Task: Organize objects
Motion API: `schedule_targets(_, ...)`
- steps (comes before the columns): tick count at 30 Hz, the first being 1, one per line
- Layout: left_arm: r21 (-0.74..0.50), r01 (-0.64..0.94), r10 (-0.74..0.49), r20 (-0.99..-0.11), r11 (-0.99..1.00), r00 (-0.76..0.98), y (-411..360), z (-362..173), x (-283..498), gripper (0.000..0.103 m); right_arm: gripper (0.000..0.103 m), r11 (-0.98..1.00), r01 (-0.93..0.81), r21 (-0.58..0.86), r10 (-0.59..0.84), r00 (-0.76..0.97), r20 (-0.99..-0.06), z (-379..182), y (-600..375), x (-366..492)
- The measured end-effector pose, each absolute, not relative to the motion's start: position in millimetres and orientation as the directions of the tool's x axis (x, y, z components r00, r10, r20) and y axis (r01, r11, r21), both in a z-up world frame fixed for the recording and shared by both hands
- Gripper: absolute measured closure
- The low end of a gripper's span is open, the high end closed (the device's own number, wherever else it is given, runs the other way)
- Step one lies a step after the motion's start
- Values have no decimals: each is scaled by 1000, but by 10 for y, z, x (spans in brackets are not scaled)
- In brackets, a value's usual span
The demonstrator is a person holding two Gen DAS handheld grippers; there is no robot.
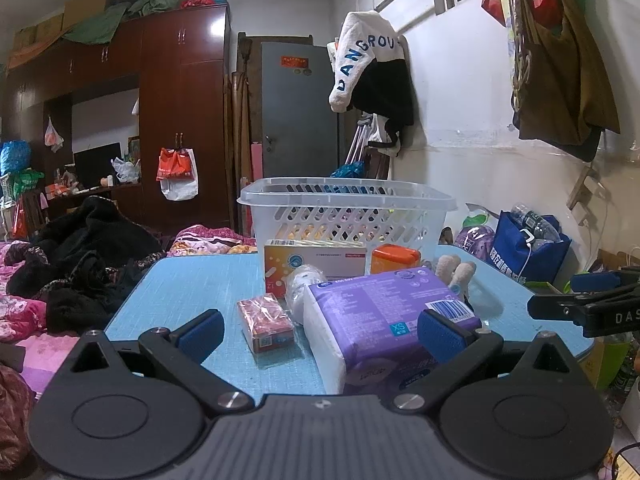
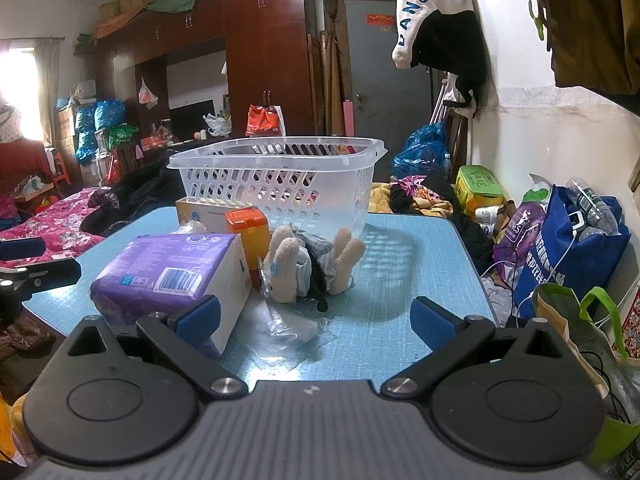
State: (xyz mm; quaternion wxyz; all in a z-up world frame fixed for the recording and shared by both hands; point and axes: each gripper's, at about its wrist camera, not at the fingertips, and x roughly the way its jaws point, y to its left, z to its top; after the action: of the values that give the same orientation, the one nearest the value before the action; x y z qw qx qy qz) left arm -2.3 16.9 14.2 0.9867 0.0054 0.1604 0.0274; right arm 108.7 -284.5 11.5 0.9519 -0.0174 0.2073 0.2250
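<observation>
Tabletop (image 1: pixel 192 280): blue, textured, carrying all items listed.

Basket (image 1: pixel 348 208): translucent white, slotted walls, standing upright at the far side of the tabletop; small contents are showing through the slots but cannot be identified.

Medicine box (image 1: pixel 316 260): white and orange, lying just in front of the basket.

Orange container (image 1: pixel 395 258): sitting beside the medicine box, on its right.

Purple pack (image 1: pixel 384 312): soft-wrapped, barcode facing up, lying nearest the cameras.

Small red box (image 1: pixel 266 320): cellophane-wrapped, lying just left of the purple pack.

Plush toy (image 2: pixel 316 264): beige, lying on its side in front of the basket, right of the purple pack.

Clear plastic wrapper (image 2: pixel 288 324): lying flat in front of the plush toy.

Left hand-held gripper (image 1: pixel 320 330): jaws standing wide apart, nothing between them, hovering in front of the small red box and purple pack.

Right hand-held gripper (image 2: pixel 316 316): jaws likewise spread and holding nothing, facing the wrapper and plush toy.
</observation>
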Motion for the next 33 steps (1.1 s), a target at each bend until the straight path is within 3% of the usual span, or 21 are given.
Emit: schedule_targets(33,17,-48,51,-315,999,948,204,148,-6,0,0,898,-436,57,421,815,-398,102,-2863,1090)
